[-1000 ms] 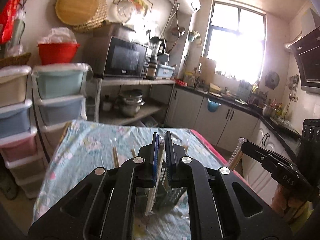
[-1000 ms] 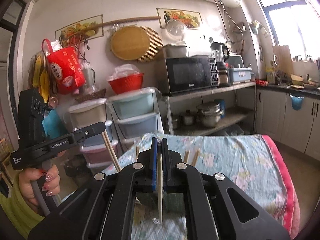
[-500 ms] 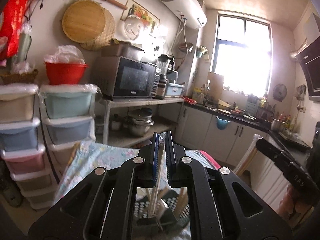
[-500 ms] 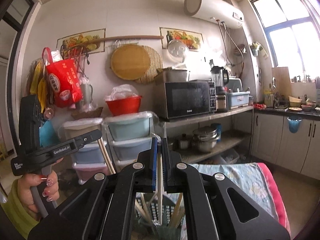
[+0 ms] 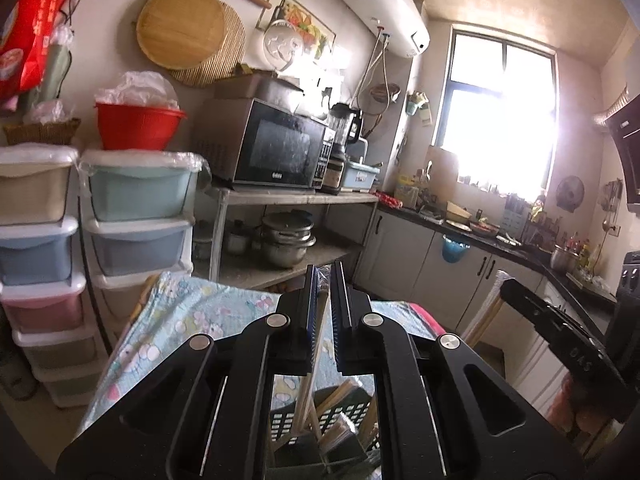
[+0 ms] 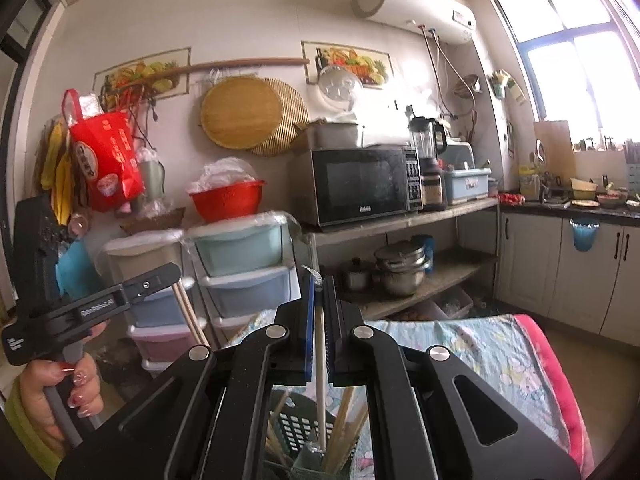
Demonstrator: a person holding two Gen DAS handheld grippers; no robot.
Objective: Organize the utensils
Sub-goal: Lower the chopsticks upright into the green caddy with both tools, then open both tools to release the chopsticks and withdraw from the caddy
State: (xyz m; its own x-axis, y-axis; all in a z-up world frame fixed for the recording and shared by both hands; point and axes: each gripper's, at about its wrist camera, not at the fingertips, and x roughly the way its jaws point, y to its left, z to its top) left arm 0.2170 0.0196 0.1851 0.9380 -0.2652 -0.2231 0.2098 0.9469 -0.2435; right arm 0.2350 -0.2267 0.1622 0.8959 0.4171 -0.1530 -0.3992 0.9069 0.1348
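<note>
My left gripper [image 5: 322, 276] is shut on a plastic-wrapped pair of chopsticks [image 5: 314, 364] that hangs down toward a black perforated utensil basket [image 5: 340, 416] holding several chopsticks. My right gripper [image 6: 319, 280] is shut on another wrapped pair of chopsticks [image 6: 319, 376], upright, its lower end inside the same basket [image 6: 298, 424]. The left gripper also shows in the right wrist view [image 6: 176, 276], and the right gripper at the right of the left wrist view [image 5: 505, 286]. Both hold their chopsticks above the basket.
The basket stands on a table with a floral blue cloth [image 6: 472, 344]. Stacked plastic drawers [image 5: 136, 216] and a shelf with a microwave [image 5: 276, 148] and pots [image 5: 286, 236] stand behind. Kitchen cabinets [image 5: 424, 264] run along the right.
Both grippers have risen and tilted up with their chopsticks. The table has dropped low in view and the basket now shows beneath both grippers.
</note>
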